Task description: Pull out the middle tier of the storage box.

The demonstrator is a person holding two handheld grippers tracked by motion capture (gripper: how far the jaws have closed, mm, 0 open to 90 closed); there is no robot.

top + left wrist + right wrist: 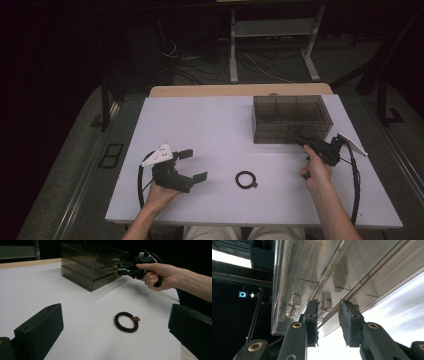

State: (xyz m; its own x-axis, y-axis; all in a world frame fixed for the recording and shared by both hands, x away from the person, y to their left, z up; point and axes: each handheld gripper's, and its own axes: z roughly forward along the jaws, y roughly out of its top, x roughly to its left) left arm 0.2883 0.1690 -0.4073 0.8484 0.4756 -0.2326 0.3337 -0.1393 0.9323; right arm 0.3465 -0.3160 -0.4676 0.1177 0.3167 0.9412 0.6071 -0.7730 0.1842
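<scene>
A smoky see-through drawer box (290, 117) stands at the far right of the white table (200, 115). My right gripper (300, 140) is at its front, low on the right side. In the right gripper view its jaws (329, 305) straddle a small clear drawer knob (326, 303); the knob sits against the left pad, with a gap to the right pad. A dark braided hair tie (245, 179) lies flat near the table's front middle. My left gripper (196, 164) rests open to the left of it, pointing at the hair tie (126, 322), nothing between its jaws.
A second clear knob (292, 305) sits just left of the straddled one. A black cable (355, 185) loops from the right gripper along the table's right edge. Behind the table are a wooden edge (240, 90), a metal frame (272, 45) and floor cables.
</scene>
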